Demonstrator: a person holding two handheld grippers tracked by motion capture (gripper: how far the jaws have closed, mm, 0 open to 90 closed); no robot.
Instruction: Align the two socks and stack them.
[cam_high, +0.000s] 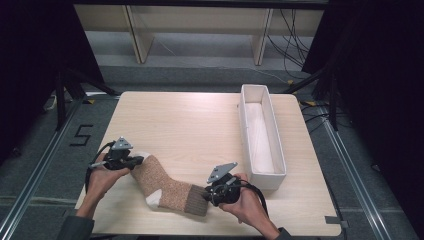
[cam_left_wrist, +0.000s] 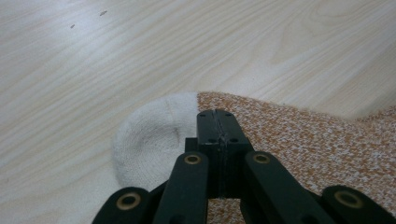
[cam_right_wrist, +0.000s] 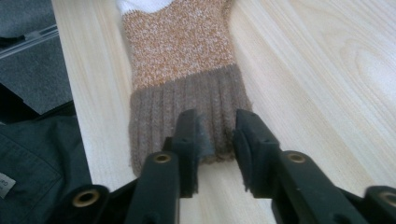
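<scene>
Sock (cam_high: 165, 187): knitted, orange-speckled – white toe, ribbed brown cuff.
Left gripper (cam_left_wrist: 215, 116): jaws closed on the toe seam.
Right gripper (cam_right_wrist: 217, 135): jaws parted, cuff edge between.
Table (cam_high: 190, 125): pale wood grain – white box (cam_high: 261, 137) beyond.

A lab recording bay is indicated: black curtains (cam_high: 30, 60), loose cables (cam_high: 292, 35), a taped floor number (cam_high: 81, 135), and a bare wooden table (cam_high: 190, 125).
</scene>
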